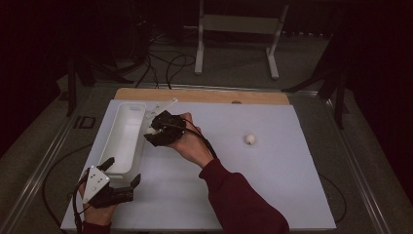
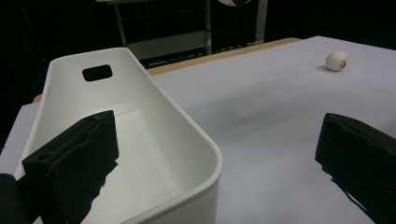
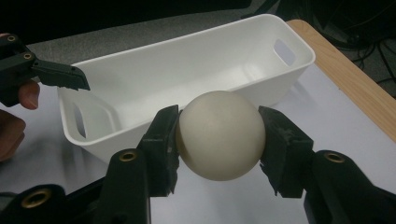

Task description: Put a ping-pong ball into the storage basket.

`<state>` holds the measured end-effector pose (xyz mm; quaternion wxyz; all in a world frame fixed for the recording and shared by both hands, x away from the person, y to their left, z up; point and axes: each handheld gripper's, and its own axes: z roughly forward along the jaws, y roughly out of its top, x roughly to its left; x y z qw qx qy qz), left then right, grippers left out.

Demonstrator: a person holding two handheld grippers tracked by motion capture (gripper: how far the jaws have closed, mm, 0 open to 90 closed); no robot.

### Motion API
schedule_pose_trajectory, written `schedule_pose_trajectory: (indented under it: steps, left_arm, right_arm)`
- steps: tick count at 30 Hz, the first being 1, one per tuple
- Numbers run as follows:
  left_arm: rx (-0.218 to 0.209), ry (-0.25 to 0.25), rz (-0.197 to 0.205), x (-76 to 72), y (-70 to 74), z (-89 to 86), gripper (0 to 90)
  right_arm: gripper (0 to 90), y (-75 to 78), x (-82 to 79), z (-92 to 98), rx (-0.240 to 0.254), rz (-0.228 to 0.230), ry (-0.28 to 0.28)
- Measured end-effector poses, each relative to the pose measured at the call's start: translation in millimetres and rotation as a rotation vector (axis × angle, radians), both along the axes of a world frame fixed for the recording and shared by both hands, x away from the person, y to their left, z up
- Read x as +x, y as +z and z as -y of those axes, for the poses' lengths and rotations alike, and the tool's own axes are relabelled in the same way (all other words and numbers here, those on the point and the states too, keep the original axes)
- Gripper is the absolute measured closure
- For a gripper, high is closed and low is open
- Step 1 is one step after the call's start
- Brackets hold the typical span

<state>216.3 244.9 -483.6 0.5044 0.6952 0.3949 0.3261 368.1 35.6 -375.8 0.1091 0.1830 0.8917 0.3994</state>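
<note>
Dim room, white bench [image 1: 272, 195] | right hand-held gripper [image 3: 219, 135] pinches ball [image 3: 219, 135] beside bin [image 1: 127, 127] rim, bin at 10 o'clock | left hand-held gripper [image 1: 122, 171] spread at bin's near end | risk: early release, ball bounces off rim, rolls away

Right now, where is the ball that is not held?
In the high view the loose ball lies alone on the white table, right of the right tool and the white bin.
</note>
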Motion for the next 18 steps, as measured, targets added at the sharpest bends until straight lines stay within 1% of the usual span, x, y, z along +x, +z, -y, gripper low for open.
schedule_pose_trajectory:
  steps: [10, 18]
  left_arm:
    - [-0.008, 0.005, 0.002, -0.2, 0.2, -1.3, 0.2]
    - [-0.009, 0.005, 0.002, -0.2, 0.3, -1.5, 0.2]
  right_arm:
    - [50.1, 3.4, 1.7, -11.8, 0.002, 0.003, 0.009]
    - [50.1, 4.8, 4.7, -17.7, 0.019, -0.002, 0.009]
